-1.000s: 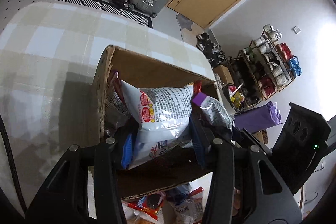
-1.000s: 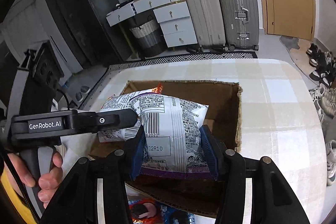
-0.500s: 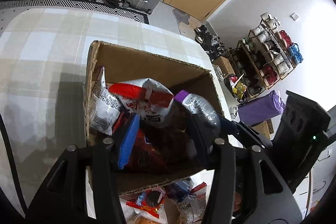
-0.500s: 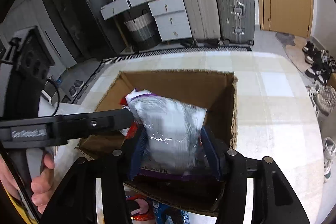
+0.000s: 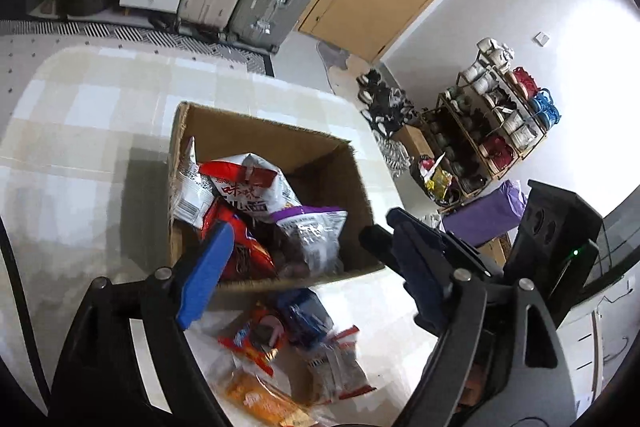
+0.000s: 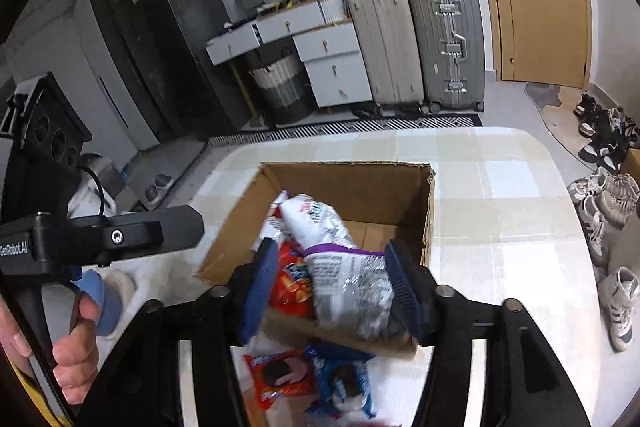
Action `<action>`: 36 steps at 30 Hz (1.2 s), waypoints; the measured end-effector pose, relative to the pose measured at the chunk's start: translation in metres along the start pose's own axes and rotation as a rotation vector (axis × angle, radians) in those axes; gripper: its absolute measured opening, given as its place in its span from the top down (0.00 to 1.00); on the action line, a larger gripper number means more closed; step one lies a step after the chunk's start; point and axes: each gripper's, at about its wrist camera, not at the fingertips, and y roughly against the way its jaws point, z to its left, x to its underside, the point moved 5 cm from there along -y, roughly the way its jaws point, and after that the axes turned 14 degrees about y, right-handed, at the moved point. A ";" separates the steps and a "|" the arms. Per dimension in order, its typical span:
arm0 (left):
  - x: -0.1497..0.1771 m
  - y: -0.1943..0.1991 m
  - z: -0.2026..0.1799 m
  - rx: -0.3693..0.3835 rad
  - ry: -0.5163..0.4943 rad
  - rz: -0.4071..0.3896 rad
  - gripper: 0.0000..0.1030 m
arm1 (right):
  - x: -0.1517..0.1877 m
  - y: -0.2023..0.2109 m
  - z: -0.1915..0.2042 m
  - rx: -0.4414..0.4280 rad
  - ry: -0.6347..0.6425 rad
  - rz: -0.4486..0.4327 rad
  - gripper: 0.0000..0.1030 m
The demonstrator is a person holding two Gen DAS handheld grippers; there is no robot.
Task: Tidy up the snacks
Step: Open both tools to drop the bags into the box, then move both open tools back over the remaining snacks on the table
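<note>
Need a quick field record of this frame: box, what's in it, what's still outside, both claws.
container: cardboard box, open top, on a checked tablecloth
in box: purple-topped silver bag, red-and-white bag, orange-red bag, more partly hidden
outside box: cookie packs lying just in front of the near wall
left claw: open, nothing between the pads, jaws have just been opening
right claw: open, silver bag lies between the pads in the box, left pad clear of it, jaws have just been opening
</note>
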 end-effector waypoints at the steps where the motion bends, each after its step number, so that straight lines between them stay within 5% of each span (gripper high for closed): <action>1: 0.004 0.012 -0.004 -0.005 -0.003 -0.028 0.22 | -0.001 0.009 0.003 -0.014 -0.001 -0.020 0.35; 5: 0.024 0.054 -0.018 -0.004 -0.033 -0.099 0.17 | 0.003 0.044 0.014 -0.015 0.005 -0.075 0.17; 15: 0.111 0.163 -0.058 -0.097 -0.206 -0.355 0.15 | 0.031 0.129 0.053 -0.032 0.017 -0.182 0.11; 17: 0.132 0.184 -0.066 -0.122 -0.239 -0.406 0.00 | 0.038 0.143 0.061 -0.030 0.022 -0.196 0.10; 20: 0.162 0.217 -0.077 -0.132 -0.267 -0.482 0.01 | 0.048 0.159 0.069 -0.026 0.023 -0.207 0.10; 28: 0.225 0.285 -0.088 -0.140 -0.228 -0.562 0.01 | 0.073 0.195 0.084 -0.019 0.022 -0.252 0.07; 36: 0.260 0.279 -0.066 -0.217 -0.259 -0.600 0.01 | 0.109 0.193 0.096 -0.026 0.059 -0.285 0.02</action>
